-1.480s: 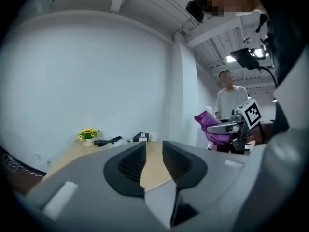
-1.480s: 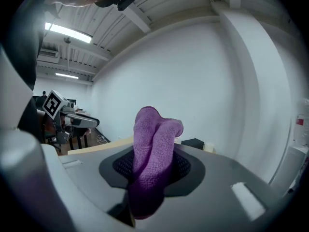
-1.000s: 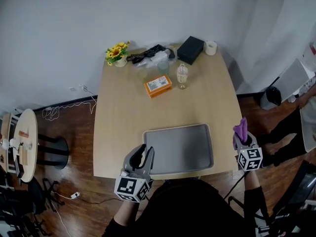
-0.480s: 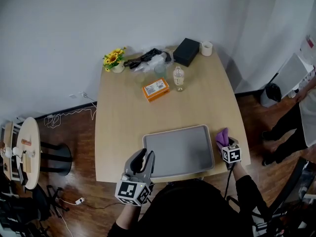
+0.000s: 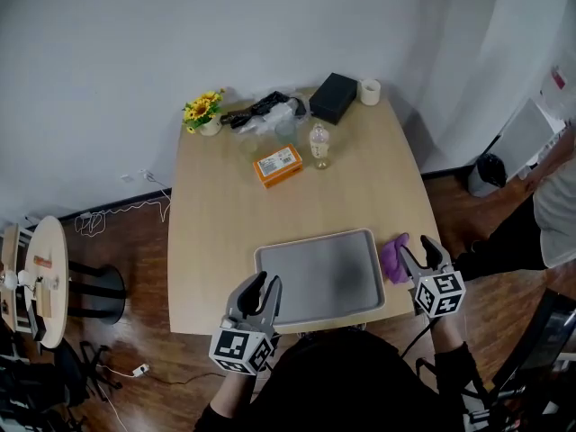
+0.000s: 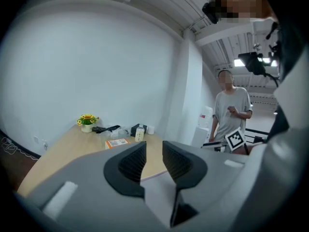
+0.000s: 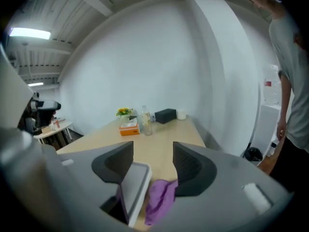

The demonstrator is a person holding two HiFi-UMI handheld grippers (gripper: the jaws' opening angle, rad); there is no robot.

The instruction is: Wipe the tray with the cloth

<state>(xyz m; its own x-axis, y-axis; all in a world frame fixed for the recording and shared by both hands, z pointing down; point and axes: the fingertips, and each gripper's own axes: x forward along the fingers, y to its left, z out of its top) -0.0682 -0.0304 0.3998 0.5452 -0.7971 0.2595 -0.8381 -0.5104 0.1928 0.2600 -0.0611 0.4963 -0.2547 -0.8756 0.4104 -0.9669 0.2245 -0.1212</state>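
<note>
- Grey tray (image 5: 319, 277) flat on the wooden table (image 5: 216, 205), at its near edge, straight in front of the person.
- Purple cloth (image 5: 393, 257) bunched on the table just beside the tray's right rim, not on the tray. Touching the rim or just clear of it: hard to tell.
- Right gripper (image 5: 418, 252) close behind the cloth, jaws about half apart and just now opening. Cloth and the tray's right rim low between them, pads pressing on neither.
- Left gripper (image 5: 259, 288) at the tray's near left corner, jaws drawn to a narrow gap, nothing clamped in it, going by its own view.
- Tray's face a plain, even grey, with no smear, crumb or wet streak to be seen, so no telling wiped from unwiped.
- Judged stage: cloth loose beside the tray, fitting a cloth laid ready for the wipe as well as one put aside after it. Nothing here to settle between the two.
- Further back: orange box (image 5: 276, 165) with a white label, print too small to read. Clear bottle (image 5: 318, 144), label likewise unreadable. Black box (image 5: 334, 97), white cup (image 5: 369, 91) and yellow flowers (image 5: 202, 111) along the far edge.
- Only clear markings: black-and-white squares on the grippers' cubes. No brand legible anywhere.
</note>
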